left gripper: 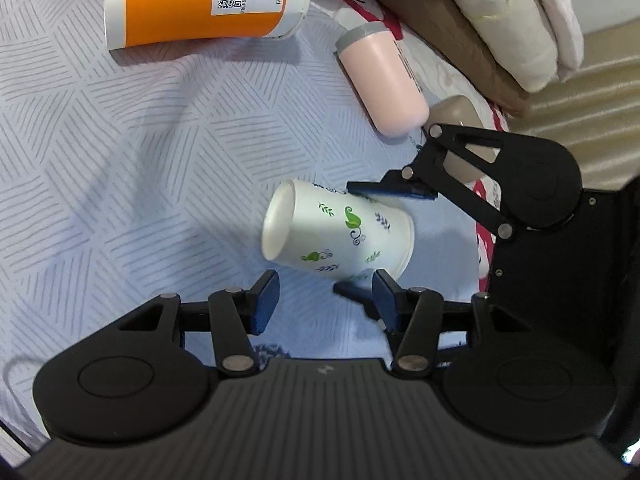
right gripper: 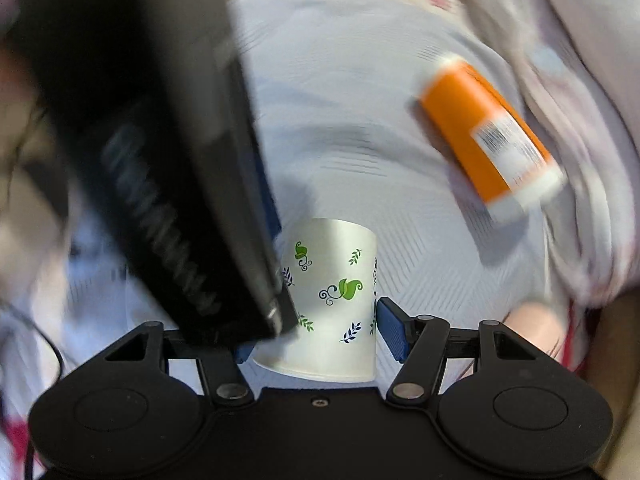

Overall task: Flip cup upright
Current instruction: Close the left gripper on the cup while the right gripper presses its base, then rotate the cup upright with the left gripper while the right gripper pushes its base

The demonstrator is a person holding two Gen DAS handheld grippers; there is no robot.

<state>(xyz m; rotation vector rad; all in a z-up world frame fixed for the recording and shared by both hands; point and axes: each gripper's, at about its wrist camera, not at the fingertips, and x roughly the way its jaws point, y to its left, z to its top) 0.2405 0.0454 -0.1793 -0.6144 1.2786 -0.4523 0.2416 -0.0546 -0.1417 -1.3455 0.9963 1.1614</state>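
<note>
A white paper cup point(left gripper: 340, 232) with green and blue leaf prints lies tilted on its side above the bed sheet, its mouth to the left. My right gripper point(left gripper: 360, 240) comes in from the right and is shut on it, one finger above, one below. In the right wrist view the cup point(right gripper: 336, 300) sits between the blue pads point(right gripper: 394, 330), base away from the camera. My left gripper point(left gripper: 324, 300) is open and empty just in front of the cup; its body point(right gripper: 160, 160) blocks the left of the right wrist view.
An orange paper cup point(left gripper: 204, 0) lies on its side at the far left of the sheet point(left gripper: 120, 160). A pink bottle point(left gripper: 380, 80) lies beyond the white cup. Folded blankets point(left gripper: 500, 20) are stacked at the back right.
</note>
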